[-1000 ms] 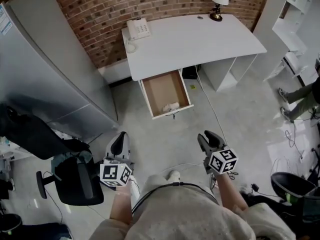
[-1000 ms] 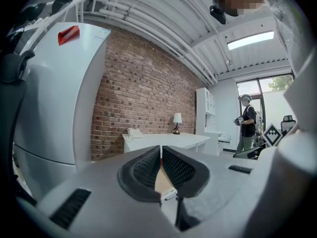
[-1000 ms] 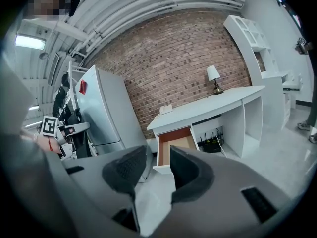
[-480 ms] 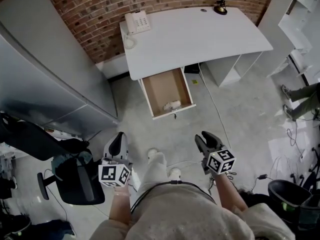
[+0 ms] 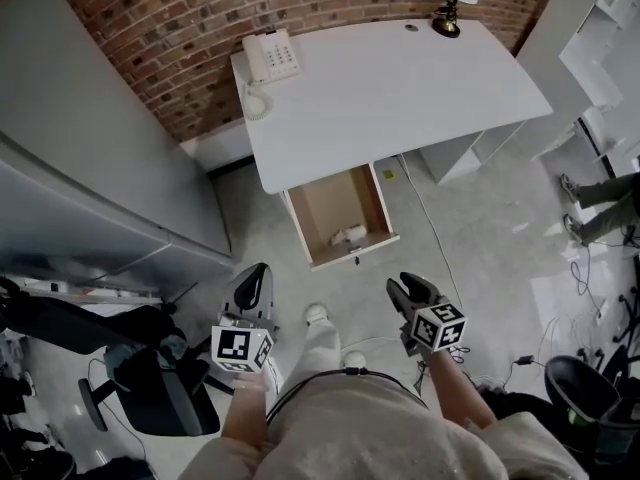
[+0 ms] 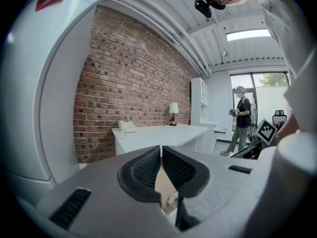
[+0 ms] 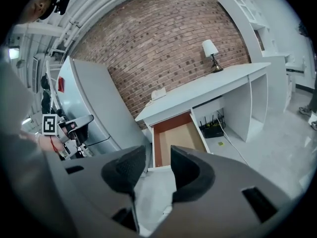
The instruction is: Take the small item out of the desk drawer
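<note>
Both grippers stand closer to the open drawer than a second ago, and the desk (image 5: 400, 88) fills more of the head view. Its drawer (image 5: 335, 200) is pulled out toward the person. The left gripper (image 5: 255, 276) has its jaws drawn together, with nothing held. The right gripper (image 5: 404, 290) has its jaws apart; they have just been opening, and nothing lies between them. The small item (image 5: 349, 235), white, lies in the drawer's near right corner against the front panel, its long axis seemingly running along that panel. It lies beyond both grippers, to the far left of the right jaws. Judged nearer: the right gripper.
</note>
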`<state>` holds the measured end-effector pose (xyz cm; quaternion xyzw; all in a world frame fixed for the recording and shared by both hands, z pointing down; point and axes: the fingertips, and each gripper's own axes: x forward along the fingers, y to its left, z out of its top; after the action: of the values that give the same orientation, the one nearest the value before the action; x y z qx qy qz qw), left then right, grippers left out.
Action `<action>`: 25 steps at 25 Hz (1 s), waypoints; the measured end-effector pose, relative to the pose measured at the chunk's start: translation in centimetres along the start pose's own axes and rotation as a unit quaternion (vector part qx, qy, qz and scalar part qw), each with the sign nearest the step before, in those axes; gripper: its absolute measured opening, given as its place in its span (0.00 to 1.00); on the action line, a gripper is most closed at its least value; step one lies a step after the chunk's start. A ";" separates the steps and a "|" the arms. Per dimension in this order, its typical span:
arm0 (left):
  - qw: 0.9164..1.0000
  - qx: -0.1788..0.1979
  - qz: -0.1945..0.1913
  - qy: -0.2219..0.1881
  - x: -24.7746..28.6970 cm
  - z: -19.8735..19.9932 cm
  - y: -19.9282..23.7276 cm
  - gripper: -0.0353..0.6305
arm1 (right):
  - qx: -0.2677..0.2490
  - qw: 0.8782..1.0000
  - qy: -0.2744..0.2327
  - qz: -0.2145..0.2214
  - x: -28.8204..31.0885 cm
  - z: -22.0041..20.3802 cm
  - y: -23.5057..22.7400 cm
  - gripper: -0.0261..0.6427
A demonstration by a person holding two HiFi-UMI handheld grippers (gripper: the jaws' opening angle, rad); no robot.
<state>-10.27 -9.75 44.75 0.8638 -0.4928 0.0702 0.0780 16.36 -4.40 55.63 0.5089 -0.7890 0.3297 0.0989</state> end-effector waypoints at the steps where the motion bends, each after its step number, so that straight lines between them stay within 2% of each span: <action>1: 1.000 -0.002 -0.003 0.004 0.7 -0.3 0.5 0.08 | 0.004 1.000 0.005 -0.002 0.9 0.0 0.0 0.28; 12: 0.998 -0.035 -0.039 0.031 7.6 -3.3 3.5 0.08 | 0.022 0.998 0.052 -0.030 8.5 0.7 -0.6 0.31; 16: 0.997 -0.046 -0.046 0.038 8.8 -4.4 4.5 0.08 | -0.008 0.996 0.084 -0.023 10.4 0.6 -0.7 0.31; 21: 0.996 -0.066 -0.033 0.048 10.0 -5.7 5.5 0.08 | -0.035 0.993 0.115 -0.015 12.5 1.0 -2.4 0.32; 25: 0.995 -0.081 -0.015 0.060 10.3 -7.0 5.5 0.08 | -0.108 0.980 0.168 0.011 14.2 0.5 -3.6 0.32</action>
<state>-10.15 -19.77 54.05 0.8560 -0.4785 0.0804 0.1784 13.03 -16.11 63.73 0.4235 -0.7976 0.3247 0.2810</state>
